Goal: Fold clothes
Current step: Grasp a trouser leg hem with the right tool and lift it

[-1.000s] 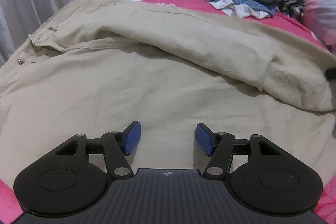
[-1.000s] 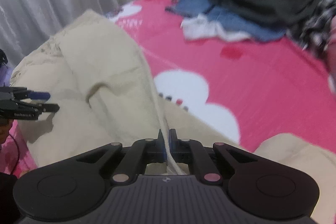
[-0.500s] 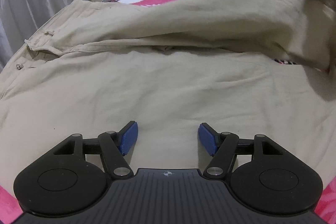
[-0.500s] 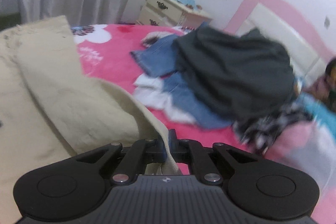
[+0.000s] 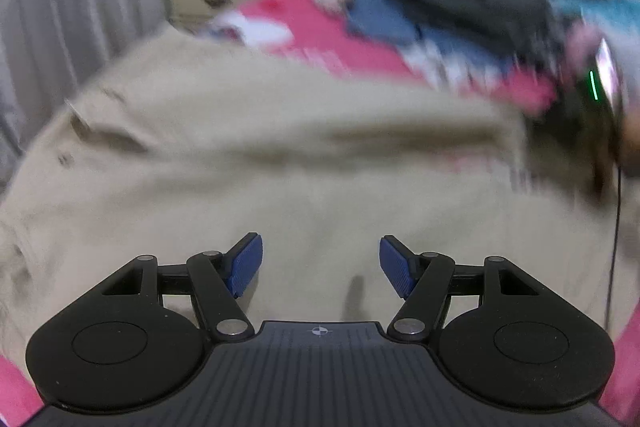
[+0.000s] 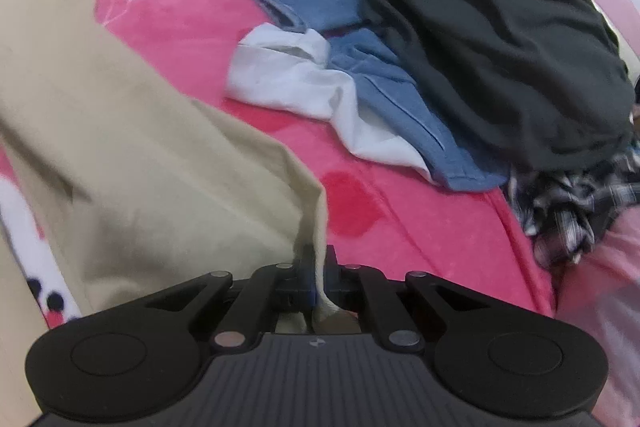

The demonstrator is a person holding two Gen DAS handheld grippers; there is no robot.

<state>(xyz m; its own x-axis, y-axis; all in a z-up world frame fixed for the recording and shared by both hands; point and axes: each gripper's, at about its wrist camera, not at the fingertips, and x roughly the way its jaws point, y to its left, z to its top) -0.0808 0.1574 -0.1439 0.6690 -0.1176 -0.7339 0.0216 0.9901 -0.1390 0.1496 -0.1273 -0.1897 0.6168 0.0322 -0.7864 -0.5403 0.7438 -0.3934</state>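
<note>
The right gripper [image 6: 319, 269], clenched on the hem of the beige trousers [image 6: 132, 147], has swung that leg away from the waistband and out over the pink bed [image 6: 400, 219], unfolding it lengthwise, while the left gripper [image 5: 321, 265] hovers released above.
</note>
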